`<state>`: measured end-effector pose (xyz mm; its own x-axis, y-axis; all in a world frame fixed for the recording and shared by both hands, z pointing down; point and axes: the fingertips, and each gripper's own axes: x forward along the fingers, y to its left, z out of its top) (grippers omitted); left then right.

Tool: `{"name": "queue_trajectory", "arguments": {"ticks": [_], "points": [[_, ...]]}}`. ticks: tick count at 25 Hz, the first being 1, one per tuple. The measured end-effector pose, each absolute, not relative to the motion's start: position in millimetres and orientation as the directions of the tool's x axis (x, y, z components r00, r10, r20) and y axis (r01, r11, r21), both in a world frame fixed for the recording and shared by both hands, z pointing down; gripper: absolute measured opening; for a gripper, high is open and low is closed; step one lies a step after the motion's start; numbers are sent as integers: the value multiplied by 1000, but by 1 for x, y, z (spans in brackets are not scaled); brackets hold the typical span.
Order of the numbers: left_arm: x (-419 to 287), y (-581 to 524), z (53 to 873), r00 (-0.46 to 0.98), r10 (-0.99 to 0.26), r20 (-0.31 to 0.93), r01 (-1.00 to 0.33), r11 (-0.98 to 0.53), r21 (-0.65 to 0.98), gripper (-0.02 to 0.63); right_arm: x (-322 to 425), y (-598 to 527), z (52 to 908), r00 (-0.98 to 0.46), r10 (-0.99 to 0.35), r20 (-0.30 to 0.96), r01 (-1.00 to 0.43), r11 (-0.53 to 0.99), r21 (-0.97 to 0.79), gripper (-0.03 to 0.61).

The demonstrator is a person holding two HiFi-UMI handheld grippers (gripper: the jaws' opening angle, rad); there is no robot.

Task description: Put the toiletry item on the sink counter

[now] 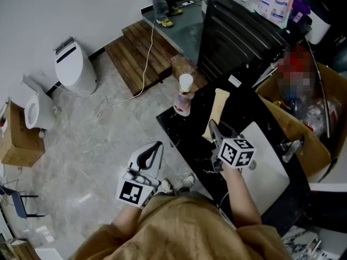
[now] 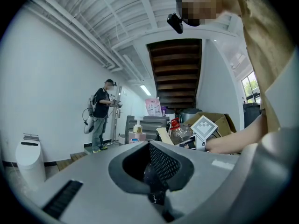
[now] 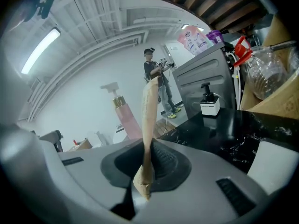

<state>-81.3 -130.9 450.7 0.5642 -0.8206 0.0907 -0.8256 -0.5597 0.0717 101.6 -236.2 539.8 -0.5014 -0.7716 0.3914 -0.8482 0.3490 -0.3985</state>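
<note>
The right gripper (image 1: 213, 127) (image 3: 145, 171) pinches the near end of a tan tube (image 1: 218, 111) (image 3: 149, 111) between its nearly closed fingers. The tube runs out of the jaws toward 12 o'clock above the black counter (image 1: 245, 103) (image 3: 243, 129). Whether its far end touches the stone cannot be told. A pink pump bottle (image 1: 183, 98) (image 3: 125, 118) stands upright near the counter's edge, at about 10 o'clock from the tube and apart from it. A white slab (image 1: 268, 164) lies on the counter at 4 o'clock from the right gripper. The left gripper (image 1: 156, 147) (image 2: 156, 192) hangs off the counter above the pale floor (image 1: 92, 161), at 8 o'clock from the right one, its fingers pressed together with nothing between them. A white toilet (image 1: 75, 66) stands at 10 o'clock in the head view, a cardboard box (image 1: 312, 150) of clutter at 3 o'clock, and a person's legs (image 1: 161, 1) show at 12 o'clock.
</note>
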Motion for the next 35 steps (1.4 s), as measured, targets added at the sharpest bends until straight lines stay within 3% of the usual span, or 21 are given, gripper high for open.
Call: {"name": "queue_trajectory", "arguments": {"ticks": [7, 23, 35], "points": [[-79, -127, 456, 564, -817, 115, -825, -559, 78, 2, 90, -243, 565, -513, -736, 442, -837, 314, -448, 40], [-82, -127, 462, 554, -822, 132, -833, -547, 88, 2, 90, -251, 622, -458, -654, 602, -886, 280, -370, 46], [-83, -131, 467, 551, -823, 136, -835, -543, 92, 2, 95, -256, 646, -340, -667, 663, -937, 297, -182, 90]]}}
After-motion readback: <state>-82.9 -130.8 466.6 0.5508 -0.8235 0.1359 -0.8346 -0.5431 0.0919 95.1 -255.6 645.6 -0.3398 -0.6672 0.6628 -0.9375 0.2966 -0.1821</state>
